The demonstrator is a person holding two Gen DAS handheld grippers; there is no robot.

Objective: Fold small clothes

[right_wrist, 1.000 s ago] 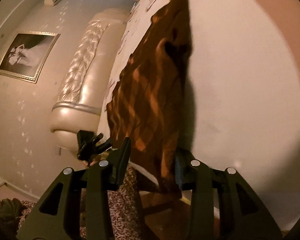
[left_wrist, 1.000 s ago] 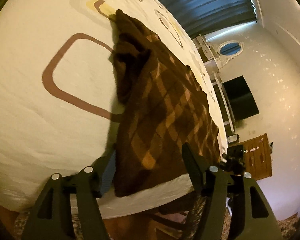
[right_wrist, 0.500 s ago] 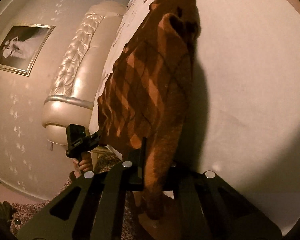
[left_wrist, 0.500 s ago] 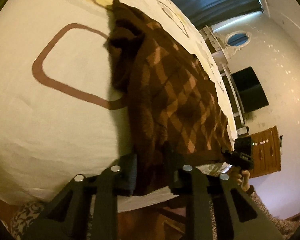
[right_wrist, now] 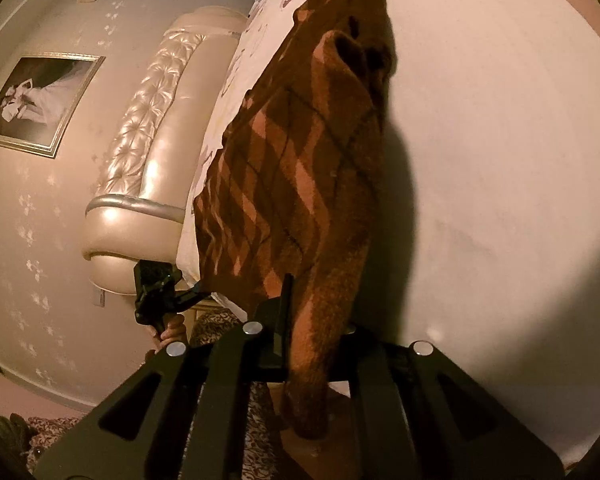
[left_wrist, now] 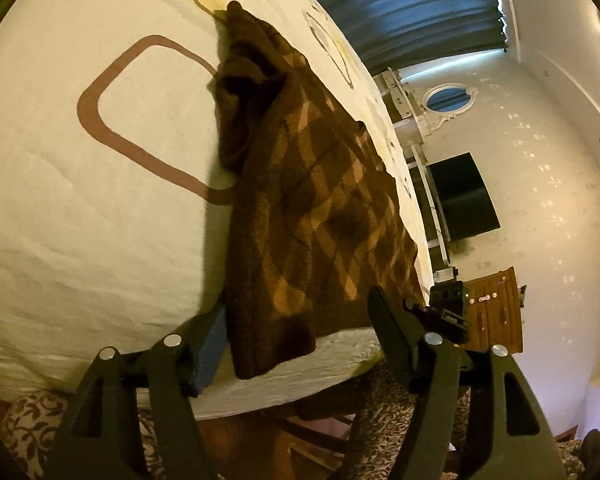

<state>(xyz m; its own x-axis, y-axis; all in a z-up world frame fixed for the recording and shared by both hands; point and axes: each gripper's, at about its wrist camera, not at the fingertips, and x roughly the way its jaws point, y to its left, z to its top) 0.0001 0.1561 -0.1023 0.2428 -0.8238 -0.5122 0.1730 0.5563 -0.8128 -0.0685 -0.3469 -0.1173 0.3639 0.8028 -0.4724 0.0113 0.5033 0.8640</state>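
A brown and orange checked knit garment [left_wrist: 316,208] lies on the white bed sheet [left_wrist: 80,220], its near hem hanging over the mattress edge. My left gripper [left_wrist: 300,332] is open, its fingers either side of the hem corner, not pinching it. In the right wrist view the same garment [right_wrist: 300,160] runs away across the sheet, and my right gripper [right_wrist: 316,332] is shut on its other hem corner, which droops below the jaws. Each gripper shows in the other's view: the right one [left_wrist: 444,308], the left one [right_wrist: 160,288].
The sheet carries a brown rounded-square print [left_wrist: 140,120]. A padded headboard [right_wrist: 140,168] stands at the bed's end, a framed picture [right_wrist: 36,100] on the wall. A dark TV [left_wrist: 464,196], a wooden cabinet [left_wrist: 496,304] and patterned carpet [left_wrist: 32,428] lie beyond the mattress edge.
My left gripper, shut on the hem half a second ago, has opened and let go. My right gripper closed on its hem corner and still holds it.
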